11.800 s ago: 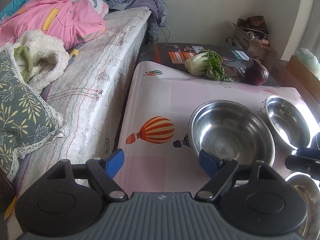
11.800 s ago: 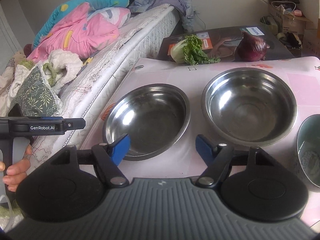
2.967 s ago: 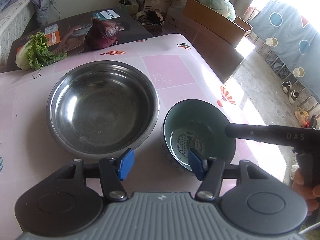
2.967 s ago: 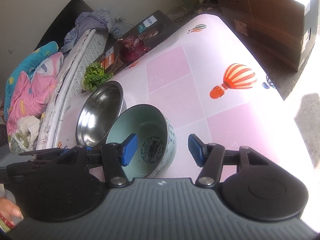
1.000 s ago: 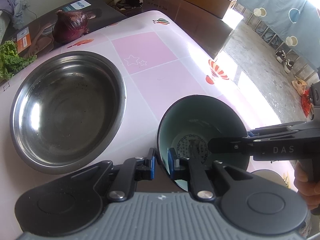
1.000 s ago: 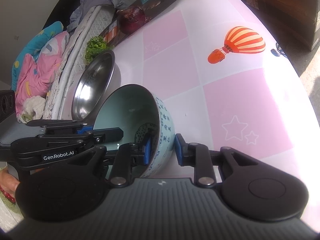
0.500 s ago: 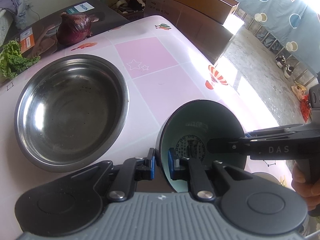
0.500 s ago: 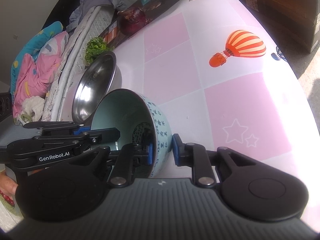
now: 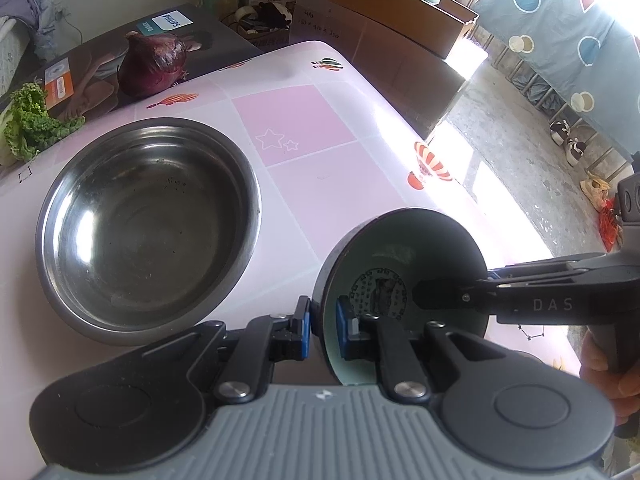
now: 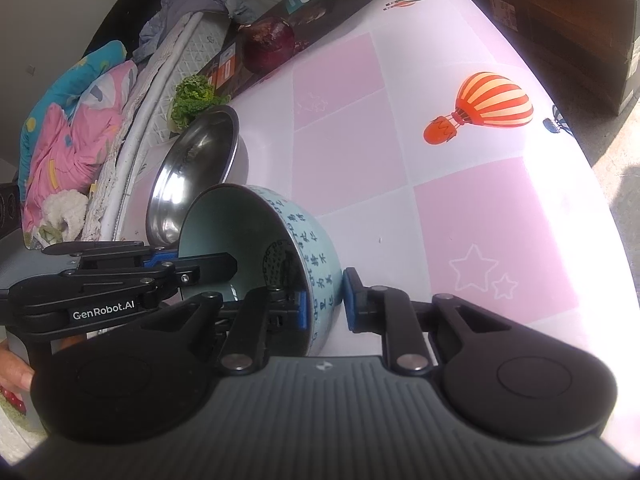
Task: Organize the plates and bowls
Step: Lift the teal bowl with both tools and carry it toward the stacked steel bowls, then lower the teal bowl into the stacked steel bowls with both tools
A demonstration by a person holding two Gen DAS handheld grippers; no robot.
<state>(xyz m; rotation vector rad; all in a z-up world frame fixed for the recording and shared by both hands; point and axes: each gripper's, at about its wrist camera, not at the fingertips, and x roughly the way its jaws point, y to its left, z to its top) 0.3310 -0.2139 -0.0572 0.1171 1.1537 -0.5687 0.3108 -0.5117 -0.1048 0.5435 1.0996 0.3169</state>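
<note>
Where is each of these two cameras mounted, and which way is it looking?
Left wrist view: rides on the left gripper, looking down its fingers at the ceramic bowl it pinches and the steel bowl; the right gripper and a hand show.
Right wrist view: rides on the right gripper, clamped on the same bowl's wall, facing across the pink table toward the bed.
Both share: both bowls, red onion, greens.

You have a red onion (image 9: 153,63) sitting on a dark printed box (image 9: 100,60) at the table's far edge; leafy greens (image 9: 30,124) lie just beside it; cardboard boxes (image 9: 392,36) stand beyond the pink balloon-print tablecloth (image 10: 460,184); bright bedding (image 10: 76,120) is heaped on the mattress (image 10: 160,80).
</note>
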